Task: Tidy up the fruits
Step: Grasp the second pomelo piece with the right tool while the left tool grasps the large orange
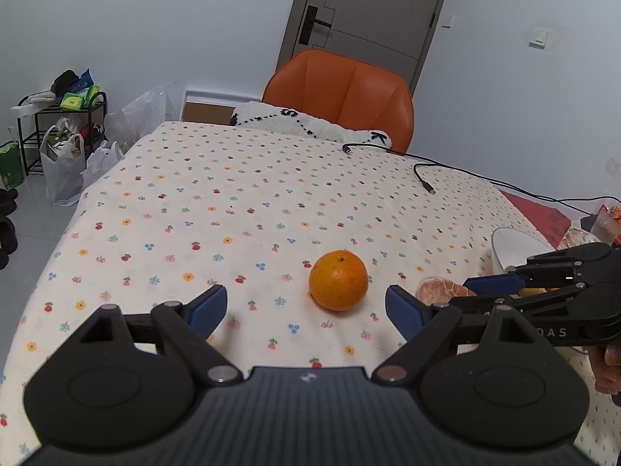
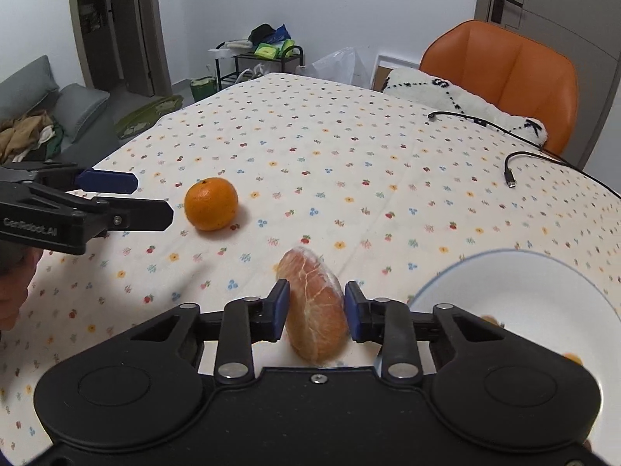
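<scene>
Right wrist view shows my right gripper [image 2: 316, 308] squeezed onto a peeled fruit piece [image 2: 316, 306] that is wrapped in clear film. Its 2 blue pads [image 2: 280, 308] press on both sides of the piece, which stands on its edge. I cannot tell if the piece touches the tablecloth [image 2: 310, 147] or is lifted a little. A white bowl [image 2: 516, 299] sits just beside the gripper on the right side, and small orange bits show inside it, too blurry for me to name. A whole orange [image 2: 210, 204] sits on the cloth, farther out and to the left. My left gripper [image 2: 151, 196] points at the orange from the left with its fingers spread apart, holding nothing, and its tips are near the orange but not touching. From the left wrist view I see the orange [image 1: 338, 280] on the flowery cloth, just ahead of my wide open left gripper [image 1: 306, 308] and a bit nearer its right pad. The right gripper comes in from the right edge of that view with the peeled piece [image 1: 440, 291] in it, next to the bowl [image 1: 516, 246]. A black cable [image 1: 425, 182] lies farther back on the table, and an orange chair [image 1: 341, 97] stands behind the table
</scene>
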Tool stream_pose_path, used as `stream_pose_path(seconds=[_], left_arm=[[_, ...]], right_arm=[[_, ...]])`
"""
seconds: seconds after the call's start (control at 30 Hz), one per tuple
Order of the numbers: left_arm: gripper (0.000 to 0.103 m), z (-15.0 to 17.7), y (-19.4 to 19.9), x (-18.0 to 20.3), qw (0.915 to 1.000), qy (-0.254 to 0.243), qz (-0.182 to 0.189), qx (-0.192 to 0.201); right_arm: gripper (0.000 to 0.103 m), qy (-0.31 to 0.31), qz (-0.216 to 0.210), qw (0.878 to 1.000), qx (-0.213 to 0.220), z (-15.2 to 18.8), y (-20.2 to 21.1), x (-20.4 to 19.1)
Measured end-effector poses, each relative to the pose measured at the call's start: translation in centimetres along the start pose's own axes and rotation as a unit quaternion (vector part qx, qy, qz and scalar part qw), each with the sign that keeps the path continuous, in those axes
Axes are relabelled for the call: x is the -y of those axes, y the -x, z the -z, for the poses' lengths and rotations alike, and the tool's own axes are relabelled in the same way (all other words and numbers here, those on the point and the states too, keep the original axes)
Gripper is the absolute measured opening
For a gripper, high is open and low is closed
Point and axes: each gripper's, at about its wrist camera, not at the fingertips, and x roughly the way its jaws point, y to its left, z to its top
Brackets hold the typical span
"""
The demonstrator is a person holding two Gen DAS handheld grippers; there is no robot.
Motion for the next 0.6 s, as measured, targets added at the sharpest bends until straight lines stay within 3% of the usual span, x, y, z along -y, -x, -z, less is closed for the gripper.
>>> stream_pose_path(seconds=[0.37, 0.6], left_arm=[[0.088, 1.1, 1.3, -0.6, 1.0000, 0.006, -0.005, 0.001], [0.087, 1.4, 2.0, -0.4, 1.0000, 0.004, -0.002, 0.005]], right_arm=[[0.029, -0.054, -0.002, 0.998, 0.029, 2.2, 1.4, -0.8], [0.034, -0.034, 0.014, 0.999, 0.029, 2.6, 1.5, -2.0]])
